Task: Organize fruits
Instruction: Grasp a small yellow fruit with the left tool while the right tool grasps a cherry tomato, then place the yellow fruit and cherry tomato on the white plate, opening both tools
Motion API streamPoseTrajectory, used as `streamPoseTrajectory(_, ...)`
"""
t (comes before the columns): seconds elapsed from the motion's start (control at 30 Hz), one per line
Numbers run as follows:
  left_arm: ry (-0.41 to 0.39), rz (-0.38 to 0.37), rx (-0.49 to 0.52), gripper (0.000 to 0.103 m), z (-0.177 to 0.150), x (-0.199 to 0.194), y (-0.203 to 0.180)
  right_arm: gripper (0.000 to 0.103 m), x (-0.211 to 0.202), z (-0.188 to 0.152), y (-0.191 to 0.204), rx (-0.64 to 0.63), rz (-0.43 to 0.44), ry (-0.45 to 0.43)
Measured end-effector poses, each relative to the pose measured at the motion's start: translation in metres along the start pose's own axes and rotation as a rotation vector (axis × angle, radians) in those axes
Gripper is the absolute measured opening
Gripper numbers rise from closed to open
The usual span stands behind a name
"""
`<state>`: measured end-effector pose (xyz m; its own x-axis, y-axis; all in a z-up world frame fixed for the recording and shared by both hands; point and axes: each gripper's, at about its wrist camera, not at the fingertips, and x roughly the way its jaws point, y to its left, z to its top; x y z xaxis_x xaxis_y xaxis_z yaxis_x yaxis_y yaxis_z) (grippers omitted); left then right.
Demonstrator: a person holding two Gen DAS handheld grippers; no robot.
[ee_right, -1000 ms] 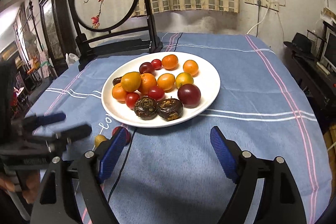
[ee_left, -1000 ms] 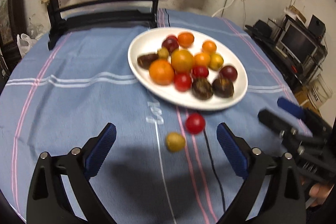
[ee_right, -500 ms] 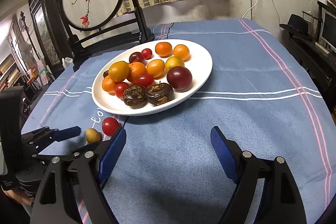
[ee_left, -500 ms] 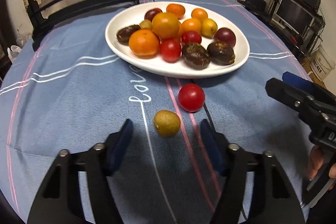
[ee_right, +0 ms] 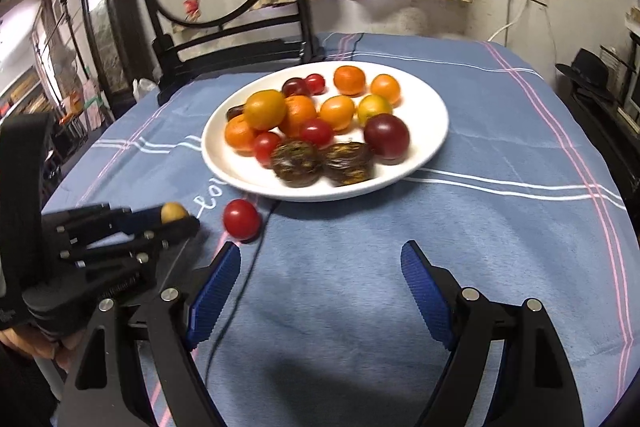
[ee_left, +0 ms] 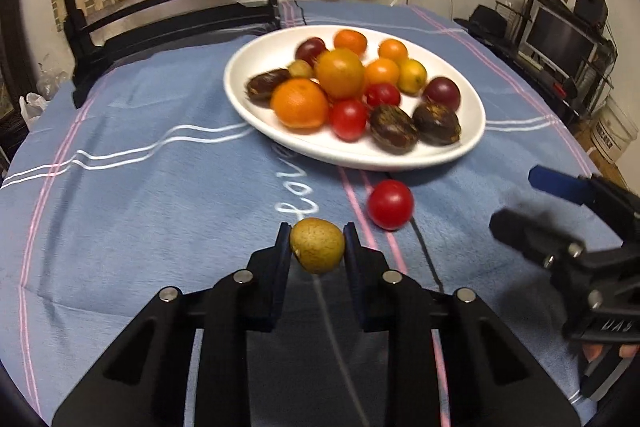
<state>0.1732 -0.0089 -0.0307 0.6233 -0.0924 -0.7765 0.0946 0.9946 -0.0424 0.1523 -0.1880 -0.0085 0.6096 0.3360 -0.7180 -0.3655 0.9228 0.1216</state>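
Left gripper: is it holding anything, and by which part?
Yes: left gripper pinches the small yellow-green fruit across its sides. Right gripper holds nothing.

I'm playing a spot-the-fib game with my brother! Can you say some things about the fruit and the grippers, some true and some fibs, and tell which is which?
1. The left gripper is shut on the small yellow-green fruit. True.
2. The right gripper is squeezing the red tomato. False: it is open and holds nothing; the tomato lies on the blue tablecloth.
3. The white plate holds many fruits. True.
4. The red tomato is on the plate. False: it lies beside the plate, on the cloth.
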Motion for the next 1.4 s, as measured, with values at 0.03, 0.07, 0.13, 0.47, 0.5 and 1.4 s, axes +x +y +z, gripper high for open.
streamPoseTrajectory(0.03, -0.002, 0.006, -0.011, 0.026, 0.001, -0.002, 0.006, 0.083, 0.002, 0.001, 0.003, -0.003, 0.0, 0.014)
streamPoseTrajectory(0.07, -0.005, 0.01, -0.02, 0.026, 0.002, -0.003, 0.01, 0.083, 0.003, 0.002, 0.006, -0.008, 0.0, 0.025)
streamPoseTrajectory(0.13, -0.013, 0.01, -0.058, 0.026, 0.007, -0.007, 0.023, 0.083, 0.008, 0.004, 0.017, -0.033, -0.009, 0.041)
streamPoseTrajectory(0.47, 0.002, 0.028, -0.179, 0.025, 0.01, -0.004, 0.058, 0.074, 0.041, 0.013, 0.062, -0.146, -0.05, 0.104)
streamPoseTrajectory(0.5, 0.004, 0.028, -0.18, 0.025, 0.009, -0.004, 0.059, 0.071, 0.046, 0.015, 0.064, -0.15, -0.056, 0.112)
streamPoseTrajectory(1.4, -0.036, 0.039, -0.108, 0.026, 0.011, -0.018, 0.037, 0.028, -0.006, 0.021, 0.03, -0.055, -0.029, -0.005)
